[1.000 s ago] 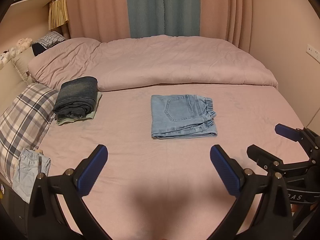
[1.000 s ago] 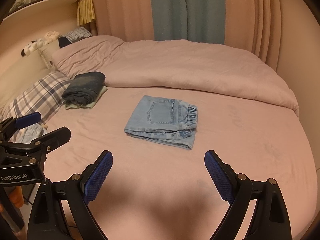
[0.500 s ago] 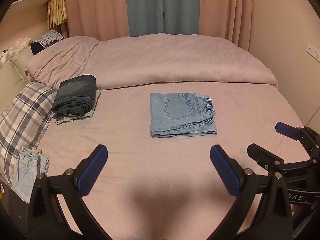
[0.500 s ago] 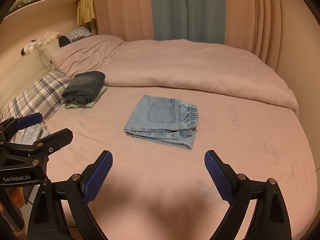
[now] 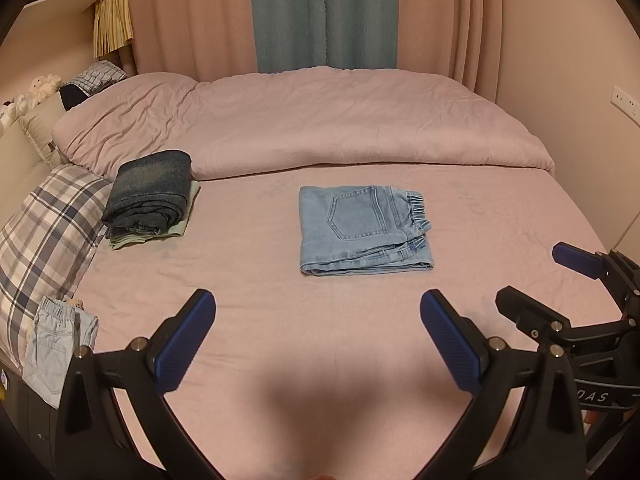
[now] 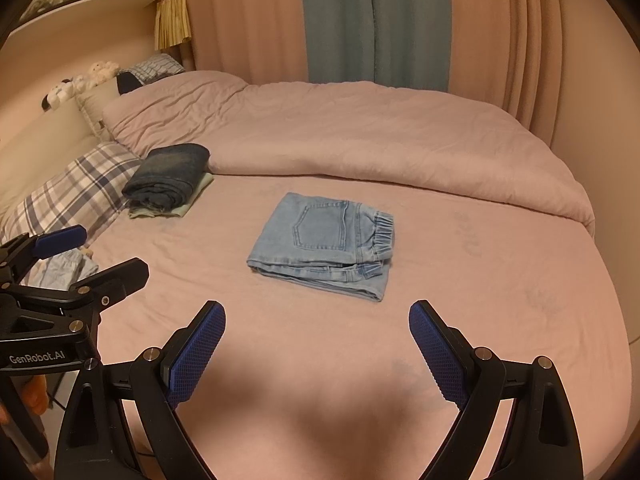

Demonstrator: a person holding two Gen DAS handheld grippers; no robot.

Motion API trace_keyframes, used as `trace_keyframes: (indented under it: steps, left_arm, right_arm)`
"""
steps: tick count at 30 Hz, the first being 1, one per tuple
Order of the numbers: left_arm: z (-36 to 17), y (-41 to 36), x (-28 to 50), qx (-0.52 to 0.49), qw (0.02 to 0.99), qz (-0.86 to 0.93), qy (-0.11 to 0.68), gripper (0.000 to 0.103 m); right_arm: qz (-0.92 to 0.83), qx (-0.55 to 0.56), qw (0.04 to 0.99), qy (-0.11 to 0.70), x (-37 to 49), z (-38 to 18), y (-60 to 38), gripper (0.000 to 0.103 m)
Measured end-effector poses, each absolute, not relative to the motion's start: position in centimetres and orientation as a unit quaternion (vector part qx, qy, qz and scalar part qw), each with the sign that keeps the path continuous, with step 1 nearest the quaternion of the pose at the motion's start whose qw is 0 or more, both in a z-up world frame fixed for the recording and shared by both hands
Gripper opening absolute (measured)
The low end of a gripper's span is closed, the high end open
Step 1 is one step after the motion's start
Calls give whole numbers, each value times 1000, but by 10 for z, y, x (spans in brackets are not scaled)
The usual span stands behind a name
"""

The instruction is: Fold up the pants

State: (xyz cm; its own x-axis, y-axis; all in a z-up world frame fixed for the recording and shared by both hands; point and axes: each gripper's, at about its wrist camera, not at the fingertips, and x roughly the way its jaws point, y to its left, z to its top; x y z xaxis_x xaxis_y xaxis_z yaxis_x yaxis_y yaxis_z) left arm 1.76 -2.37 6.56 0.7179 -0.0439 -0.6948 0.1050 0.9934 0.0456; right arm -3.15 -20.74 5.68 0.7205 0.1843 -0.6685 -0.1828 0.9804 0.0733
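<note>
Fingers (image 5: 186, 342) of the left gripper (image 5: 318, 340) and the right gripper (image 6: 316, 354) stand wide apart, holding nothing, above the near bed (image 5: 500, 220) edge. Folded pants (image 5: 362, 230) lie ahead at mid-bed, well apart, long axis crosswise, waistband right; neither gripper is clearly nearer

Warm, dim indoor light tints both views pinkish, with no glare and no visible lamp. A soft dark shadow lies on the bed sheet (image 5: 320, 412) at the bottom centre of each view. Fisheye distortion bends the curtains (image 6: 520, 40) and walls, the corners fall to black, and the far edges look slightly soft.
</note>
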Motion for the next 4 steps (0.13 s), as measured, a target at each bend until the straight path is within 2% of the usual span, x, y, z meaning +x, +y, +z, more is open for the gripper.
trace_keyframes:
  steps: [4]
  left_arm:
    - [66, -23, 19, 45, 926, -41, 372, 102]
  right_arm:
    - [99, 0, 928, 359, -31, 57, -207, 93]
